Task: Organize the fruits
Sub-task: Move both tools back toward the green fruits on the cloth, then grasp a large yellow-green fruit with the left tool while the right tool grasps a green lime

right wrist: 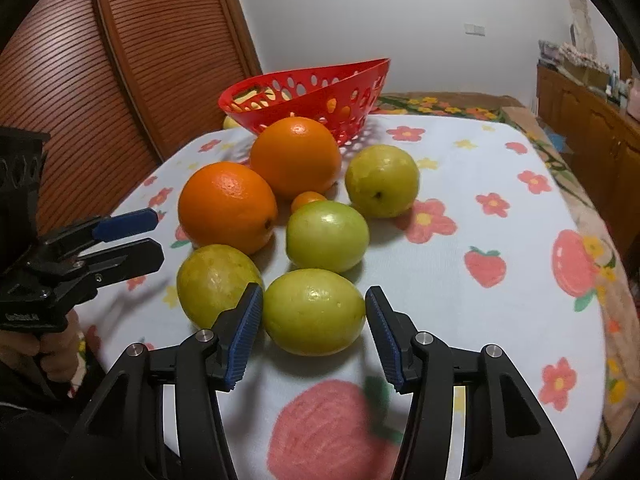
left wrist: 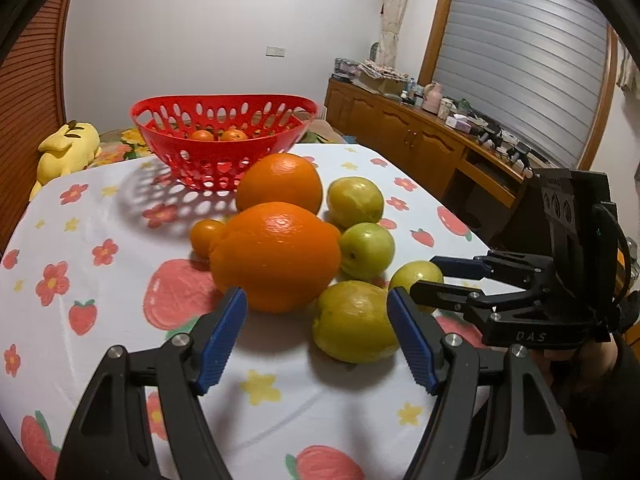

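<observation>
A pile of fruit lies on the flowered tablecloth: two big oranges [left wrist: 276, 254] [left wrist: 280, 182], a small tangerine [left wrist: 204, 236] and several green-yellow fruits [left wrist: 354, 322] [right wrist: 314, 312]. A red perforated basket [left wrist: 224, 140] at the far end holds two small tangerines [left wrist: 218, 135]. My left gripper [left wrist: 316, 328] is open, its fingers on either side of the near orange and a green fruit. My right gripper [right wrist: 314, 330] is open with the nearest green fruit between its pads, not clamped. Each gripper shows in the other's view: the right gripper [left wrist: 424, 280], the left gripper [right wrist: 156, 236].
A yellow plush toy [left wrist: 68, 152] lies beyond the table's far left. A wooden sideboard [left wrist: 420, 136] with clutter runs along the right. A slatted wooden door [right wrist: 100, 60] stands to the left. The tablecloth [right wrist: 500, 240] has bare room to the right of the fruit.
</observation>
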`<state>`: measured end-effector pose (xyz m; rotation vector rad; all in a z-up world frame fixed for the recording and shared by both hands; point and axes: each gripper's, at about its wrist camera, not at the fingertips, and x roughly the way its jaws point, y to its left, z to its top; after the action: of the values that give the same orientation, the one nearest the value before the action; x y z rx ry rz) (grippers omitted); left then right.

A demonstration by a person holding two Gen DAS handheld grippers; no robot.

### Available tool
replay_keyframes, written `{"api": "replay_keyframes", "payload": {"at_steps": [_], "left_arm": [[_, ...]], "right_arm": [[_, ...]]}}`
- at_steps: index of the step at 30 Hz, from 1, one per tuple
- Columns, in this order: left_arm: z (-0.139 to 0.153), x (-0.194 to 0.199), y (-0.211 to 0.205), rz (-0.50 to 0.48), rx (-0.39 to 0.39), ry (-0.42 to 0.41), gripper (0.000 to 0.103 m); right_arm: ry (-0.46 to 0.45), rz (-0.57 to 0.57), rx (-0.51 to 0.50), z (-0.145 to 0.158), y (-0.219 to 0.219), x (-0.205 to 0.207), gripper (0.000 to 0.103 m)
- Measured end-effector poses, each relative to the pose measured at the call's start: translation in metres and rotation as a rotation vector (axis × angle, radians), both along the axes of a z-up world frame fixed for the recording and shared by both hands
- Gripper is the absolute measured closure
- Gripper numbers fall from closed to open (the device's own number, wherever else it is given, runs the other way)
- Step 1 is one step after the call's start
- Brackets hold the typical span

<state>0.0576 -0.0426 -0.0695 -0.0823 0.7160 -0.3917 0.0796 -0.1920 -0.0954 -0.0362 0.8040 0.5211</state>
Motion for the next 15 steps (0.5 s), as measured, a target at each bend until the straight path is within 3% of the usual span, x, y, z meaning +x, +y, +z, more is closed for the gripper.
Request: {"api": "replay_keyframes", "payload": {"at_steps": [7, 15], "left_arm": [[-0.006, 0.001, -0.014, -0.039, 0.005, 0.034, 0.030], [-0.012, 0.001, -0.027, -0.078, 0.021, 0.059, 0.030]], "right_arm": [[-0.055, -0.051, -0.079, 0.006, -0.015, -0.006, 0.049], [-0.053, -0.073, -0.087, 0.003, -0.025, -0.006, 0.049]]}}
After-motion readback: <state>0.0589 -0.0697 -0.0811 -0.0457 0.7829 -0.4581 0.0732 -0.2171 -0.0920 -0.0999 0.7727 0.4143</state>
